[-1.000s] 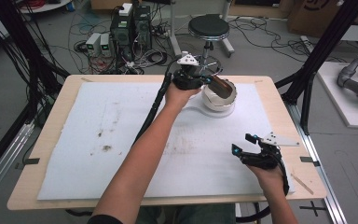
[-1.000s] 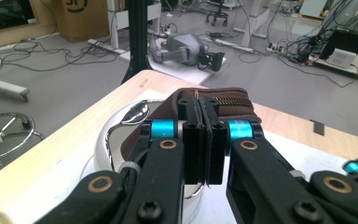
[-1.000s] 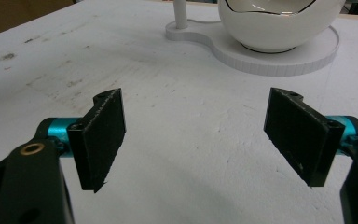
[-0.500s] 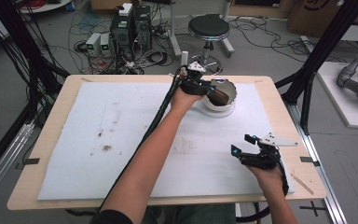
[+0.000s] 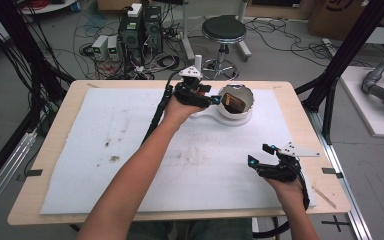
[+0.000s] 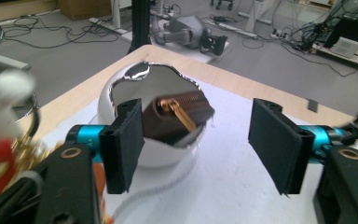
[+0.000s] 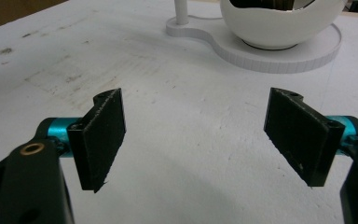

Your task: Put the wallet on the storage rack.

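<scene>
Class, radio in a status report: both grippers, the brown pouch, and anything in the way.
Left gripper open at white egg-shaped bowl. Right gripper open over white foam mat, idle. Brown zipped leather pouch in bowl, ungripped. Nothing in the way.

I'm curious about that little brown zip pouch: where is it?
The brown pouch sits inside the white egg-shaped bowl at the table's far side, just ahead of the open left gripper.
</scene>
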`<move>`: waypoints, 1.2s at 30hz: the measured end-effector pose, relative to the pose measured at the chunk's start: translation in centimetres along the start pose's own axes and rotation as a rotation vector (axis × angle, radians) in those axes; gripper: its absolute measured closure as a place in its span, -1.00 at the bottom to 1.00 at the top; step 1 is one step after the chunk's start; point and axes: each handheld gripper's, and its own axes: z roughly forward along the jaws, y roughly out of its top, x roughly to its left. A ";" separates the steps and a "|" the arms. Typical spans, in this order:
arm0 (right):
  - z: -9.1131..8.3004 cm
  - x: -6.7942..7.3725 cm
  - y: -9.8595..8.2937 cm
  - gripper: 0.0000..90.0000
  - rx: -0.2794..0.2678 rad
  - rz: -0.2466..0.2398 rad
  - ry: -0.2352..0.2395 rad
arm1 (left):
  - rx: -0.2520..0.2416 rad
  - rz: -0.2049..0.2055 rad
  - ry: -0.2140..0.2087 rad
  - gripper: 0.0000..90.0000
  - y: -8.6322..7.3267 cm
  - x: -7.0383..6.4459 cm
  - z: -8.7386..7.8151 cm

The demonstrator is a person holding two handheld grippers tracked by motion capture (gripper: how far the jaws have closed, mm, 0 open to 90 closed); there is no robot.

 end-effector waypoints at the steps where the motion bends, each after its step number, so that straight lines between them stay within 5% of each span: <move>1: 0.0 0.0 -0.1 -0.54 0.004 -0.001 -0.003 | -0.007 -0.004 -0.004 -0.25 -0.4 -0.2 -0.9; 8: 0.2 0.0 -0.2 -0.54 0.015 -0.005 -0.012 | -0.039 -0.006 -0.044 -0.33 -2.7 -1.7 -4.4; 16: 0.7 0.3 0.1 -0.54 0.018 -0.016 -0.005 | 0.024 0.043 -0.021 -0.38 -5.5 -2.5 -7.9; 22: 0.7 0.2 0.2 -0.54 0.013 -0.015 -0.005 | -0.005 0.015 -0.031 -0.42 -8.6 -3.1 -10.9; 28: 0.6 -0.4 0.1 -0.54 0.010 -0.006 -0.009 | 0.000 -0.008 -0.008 -0.45 -12.2 -3.5 -13.5; 31: 0.6 -0.4 0.1 -0.54 0.011 -0.005 -0.011 | -0.012 -0.015 0.034 -0.48 -13.2 -3.4 -14.5; 36: 0.8 -0.3 0.1 -0.54 0.009 -0.003 -0.007 | -0.012 -0.015 0.042 -0.50 -14.2 -3.3 -15.8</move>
